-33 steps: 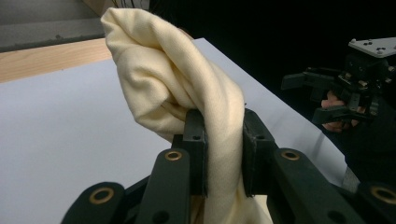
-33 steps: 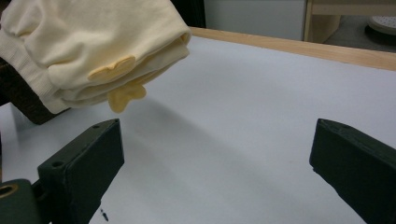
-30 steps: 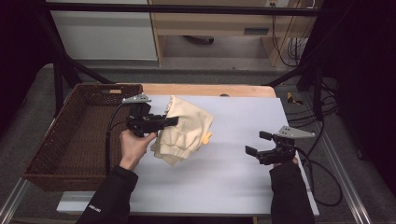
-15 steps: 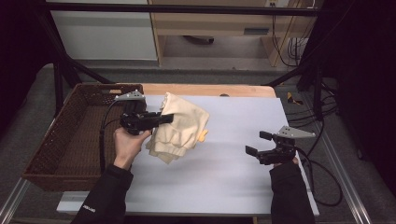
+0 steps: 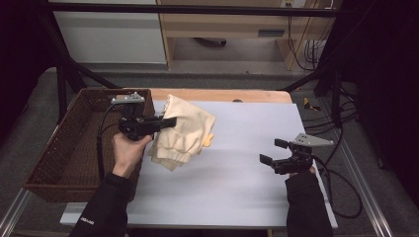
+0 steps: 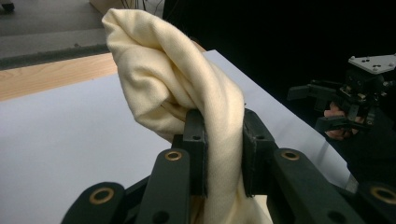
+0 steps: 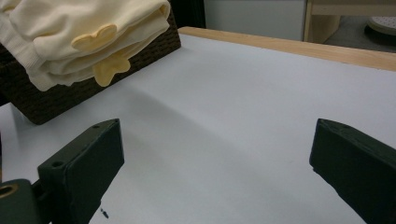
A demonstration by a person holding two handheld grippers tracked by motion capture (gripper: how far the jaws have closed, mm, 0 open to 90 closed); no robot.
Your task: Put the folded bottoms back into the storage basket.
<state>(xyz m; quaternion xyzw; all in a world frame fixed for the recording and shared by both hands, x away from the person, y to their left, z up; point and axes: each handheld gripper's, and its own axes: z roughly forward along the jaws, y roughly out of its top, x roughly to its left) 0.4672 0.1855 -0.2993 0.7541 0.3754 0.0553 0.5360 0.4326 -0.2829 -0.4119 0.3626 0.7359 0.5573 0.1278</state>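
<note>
Shifted toward 9 o'clock with left gripper [image 5: 165, 122]: cream cloth [image 5: 184, 131], jaws clamped on it, raised above table [image 5: 237, 168] beside wicker basket [image 5: 69, 143]. At 3 o'clock, right gripper [image 5: 269, 153], jaws wide apart, holding nothing.

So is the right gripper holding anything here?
No, the right gripper hovers with its jaws spread wide apart above bare white table, nothing between them.

My left hand-held gripper [image 5: 165, 122] pinches a cream cloth garment [image 5: 184, 132] — bunched, folded, ribbed hem lowermost — lifted off the white desk [image 5: 237, 163], hanging just beside the brown wicker basket [image 5: 69, 148].
</note>
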